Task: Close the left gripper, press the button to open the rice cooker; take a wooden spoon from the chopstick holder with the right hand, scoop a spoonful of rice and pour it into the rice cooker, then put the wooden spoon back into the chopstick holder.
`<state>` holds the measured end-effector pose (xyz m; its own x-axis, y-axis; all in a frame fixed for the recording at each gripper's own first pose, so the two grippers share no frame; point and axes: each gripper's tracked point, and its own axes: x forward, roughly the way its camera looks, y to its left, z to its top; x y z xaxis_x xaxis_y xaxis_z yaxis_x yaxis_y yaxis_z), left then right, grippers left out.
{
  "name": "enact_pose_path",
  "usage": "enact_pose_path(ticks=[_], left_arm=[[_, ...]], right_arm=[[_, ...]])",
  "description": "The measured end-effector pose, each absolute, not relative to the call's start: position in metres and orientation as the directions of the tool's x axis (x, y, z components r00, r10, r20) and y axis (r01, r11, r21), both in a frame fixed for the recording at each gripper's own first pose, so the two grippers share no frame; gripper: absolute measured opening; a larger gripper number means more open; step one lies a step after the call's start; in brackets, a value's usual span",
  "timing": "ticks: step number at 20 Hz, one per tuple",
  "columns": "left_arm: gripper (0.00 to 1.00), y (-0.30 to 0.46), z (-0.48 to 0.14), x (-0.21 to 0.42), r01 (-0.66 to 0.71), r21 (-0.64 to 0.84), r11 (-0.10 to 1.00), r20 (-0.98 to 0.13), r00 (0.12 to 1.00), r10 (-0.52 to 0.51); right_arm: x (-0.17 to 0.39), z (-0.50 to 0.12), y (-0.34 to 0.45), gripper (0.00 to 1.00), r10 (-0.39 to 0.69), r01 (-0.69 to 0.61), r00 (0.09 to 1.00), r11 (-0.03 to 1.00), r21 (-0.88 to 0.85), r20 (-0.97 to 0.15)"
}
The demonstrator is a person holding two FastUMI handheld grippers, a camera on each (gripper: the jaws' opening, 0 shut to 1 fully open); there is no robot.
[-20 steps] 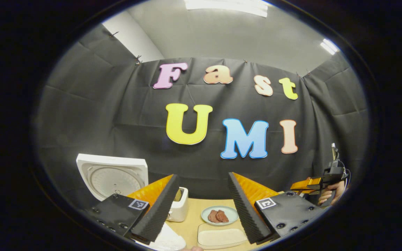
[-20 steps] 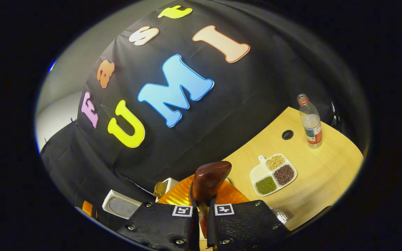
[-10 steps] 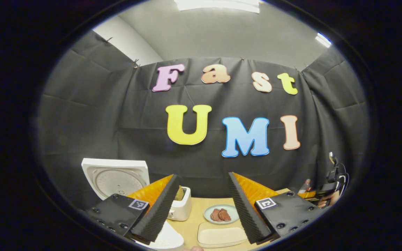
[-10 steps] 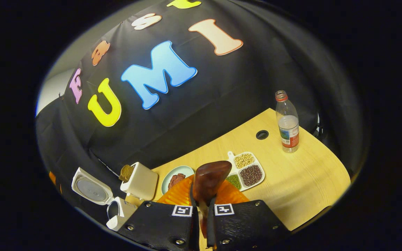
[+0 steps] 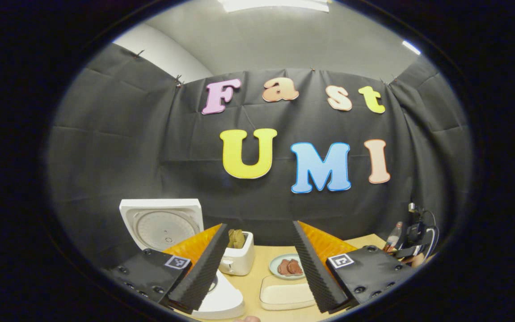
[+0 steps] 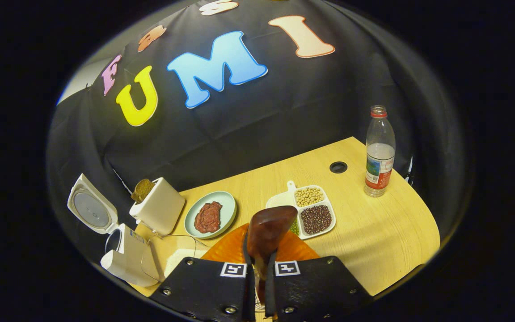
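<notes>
The white rice cooker (image 5: 221, 304) stands open at the lower left of the left gripper view, its lid (image 5: 161, 223) upright. My left gripper (image 5: 259, 226) is held above the table's near side, open, with nothing between its ridged fingers (image 5: 199, 273). In the right gripper view my right gripper (image 6: 259, 259) is shut on the handle of a dark wooden spoon (image 6: 268, 230), whose bowl sticks up past the fingertips. It hovers above the table's front, with the open rice cooker (image 6: 123, 257) at the lower left. Far off in the left gripper view, the right gripper (image 5: 411, 250) and a hand show at the right.
On the light wooden table (image 6: 387, 232) stand a white toaster (image 6: 159, 210) with toast, a plate of meat (image 6: 210, 214), a divided tray of beans (image 6: 311, 212) and a water bottle (image 6: 379, 152). A cable hole (image 6: 338, 167) lies at the back. A pale board (image 5: 286, 295) lies near the left gripper.
My right gripper, still holding the spoon, has tipped down toward the table, bringing the toaster, plate and rice cooker into view. In the left gripper view it has sunk lower at the right.
</notes>
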<state>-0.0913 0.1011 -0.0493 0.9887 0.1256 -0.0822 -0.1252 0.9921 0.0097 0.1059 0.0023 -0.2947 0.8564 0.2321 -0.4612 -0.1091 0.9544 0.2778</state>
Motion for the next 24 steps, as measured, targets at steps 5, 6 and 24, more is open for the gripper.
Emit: enact_pose_path(ticks=[5,6,24], left_arm=[[0.96,0.095,-0.04,-0.1,-0.123,0.064,0.99,-0.073,0.989,0.128],[0.94,0.095,-0.037,-0.1,-0.12,0.076,0.99,-0.067,0.99,0.125],[0.96,0.079,-0.059,-0.041,-0.024,-0.033,0.999,-0.083,0.996,0.022]], right_arm=[[0.102,-0.316,0.004,0.09,0.218,-0.115,0.87,0.962,0.248,-0.443],[0.1,-0.315,0.002,0.13,0.216,-0.115,0.876,0.962,0.248,-0.43],[0.047,-0.051,-0.008,0.96,0.153,-0.153,0.988,0.988,0.007,-0.02]])
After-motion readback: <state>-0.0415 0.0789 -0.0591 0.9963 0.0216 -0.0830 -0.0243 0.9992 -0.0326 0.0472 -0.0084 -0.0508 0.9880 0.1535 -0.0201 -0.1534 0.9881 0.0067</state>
